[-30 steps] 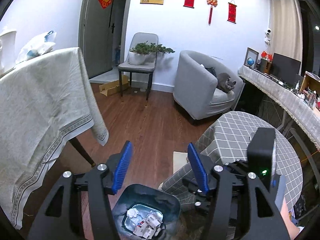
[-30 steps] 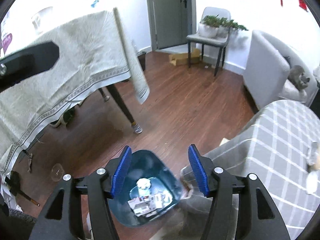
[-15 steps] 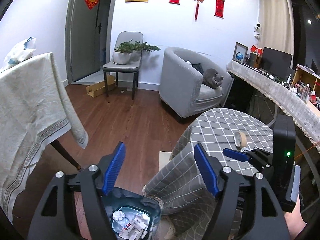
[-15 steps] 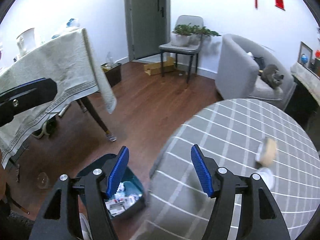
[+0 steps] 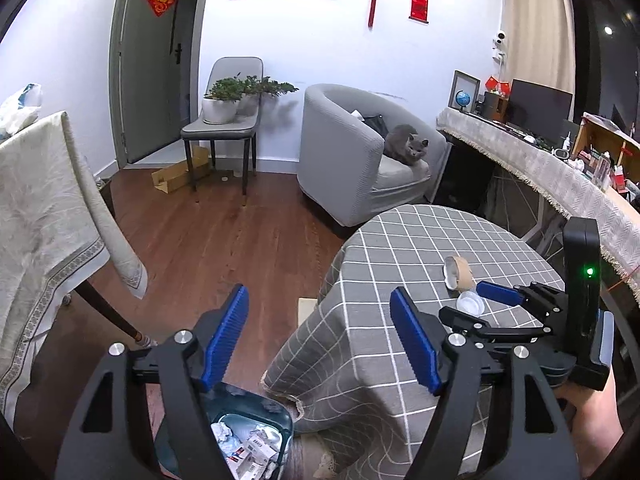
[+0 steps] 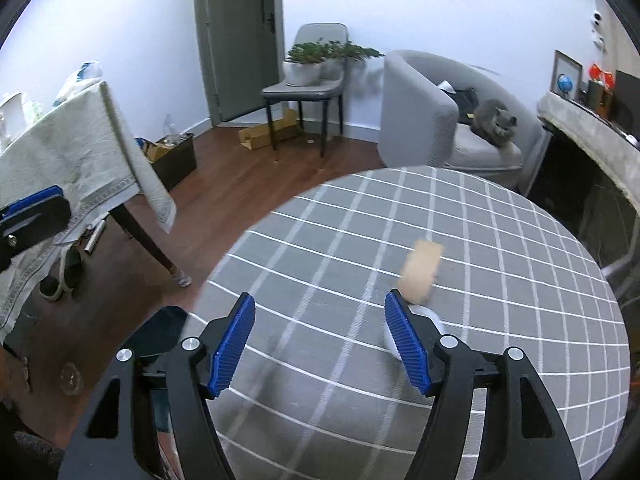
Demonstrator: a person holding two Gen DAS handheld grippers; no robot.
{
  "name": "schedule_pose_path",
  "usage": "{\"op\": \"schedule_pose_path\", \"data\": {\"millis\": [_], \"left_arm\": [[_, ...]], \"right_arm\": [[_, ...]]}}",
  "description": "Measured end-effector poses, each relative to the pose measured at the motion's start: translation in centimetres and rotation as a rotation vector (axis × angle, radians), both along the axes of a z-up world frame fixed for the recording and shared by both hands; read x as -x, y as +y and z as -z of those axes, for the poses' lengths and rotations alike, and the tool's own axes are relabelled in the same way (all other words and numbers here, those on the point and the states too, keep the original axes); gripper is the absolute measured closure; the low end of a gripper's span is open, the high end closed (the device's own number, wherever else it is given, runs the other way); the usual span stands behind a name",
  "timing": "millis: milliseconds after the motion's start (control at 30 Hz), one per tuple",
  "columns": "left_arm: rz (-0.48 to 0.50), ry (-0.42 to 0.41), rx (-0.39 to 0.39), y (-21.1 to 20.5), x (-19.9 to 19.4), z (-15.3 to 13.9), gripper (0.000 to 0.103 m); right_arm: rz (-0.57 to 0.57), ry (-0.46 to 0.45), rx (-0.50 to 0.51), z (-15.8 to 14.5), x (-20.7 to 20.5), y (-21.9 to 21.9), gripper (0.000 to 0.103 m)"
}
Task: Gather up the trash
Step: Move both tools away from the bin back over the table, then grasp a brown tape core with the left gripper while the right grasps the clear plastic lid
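Trash partly collected

Paper is binned (image 5: pixel 244 440); tape roll (image 6: pixel 420 276) and lid (image 5: pixel 471 303) remain on bench (image 6: pixel 500 240). Both hand-held grippers (image 5: pixel 320 344) (image 6: pixel 320 344), just widened, are held empty.

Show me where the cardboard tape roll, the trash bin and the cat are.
cardboard tape roll (image 5: pixel 460 273), left wrist view, on its brown outer side.
trash bin (image 5: pixel 256 405), left wrist view, on its teal back rim.
cat (image 5: pixel 405 148), left wrist view, on its grey body.
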State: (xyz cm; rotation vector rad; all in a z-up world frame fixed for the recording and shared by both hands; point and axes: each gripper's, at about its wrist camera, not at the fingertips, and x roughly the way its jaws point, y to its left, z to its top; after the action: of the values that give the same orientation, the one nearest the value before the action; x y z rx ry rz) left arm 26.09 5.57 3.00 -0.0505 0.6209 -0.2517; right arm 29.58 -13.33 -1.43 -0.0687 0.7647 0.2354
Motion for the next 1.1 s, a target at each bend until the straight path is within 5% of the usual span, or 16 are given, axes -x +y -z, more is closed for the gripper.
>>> {"op": "schedule_pose_path", "data": {"millis": [333, 833, 1100], "left_arm": [[0.046, 0.007, -0.002, -2.7, -1.2, 0.4, 0.025], [0.11, 0.032, -0.007, -7.4, -4.1, 2.0, 0.024], [0.156, 0.052, -0.015, -11.7, -5.6, 3.3, 0.024]], "right_arm": [[0.037, 0.07, 0.011, 1.6, -1.3, -3.6, 0.035], [0.009, 0.134, 0.035, 3.2, -2.8, -5.5, 0.063], [0.007, 0.133, 0.007, 3.1, -2.7, -8.4, 0.063]]}}
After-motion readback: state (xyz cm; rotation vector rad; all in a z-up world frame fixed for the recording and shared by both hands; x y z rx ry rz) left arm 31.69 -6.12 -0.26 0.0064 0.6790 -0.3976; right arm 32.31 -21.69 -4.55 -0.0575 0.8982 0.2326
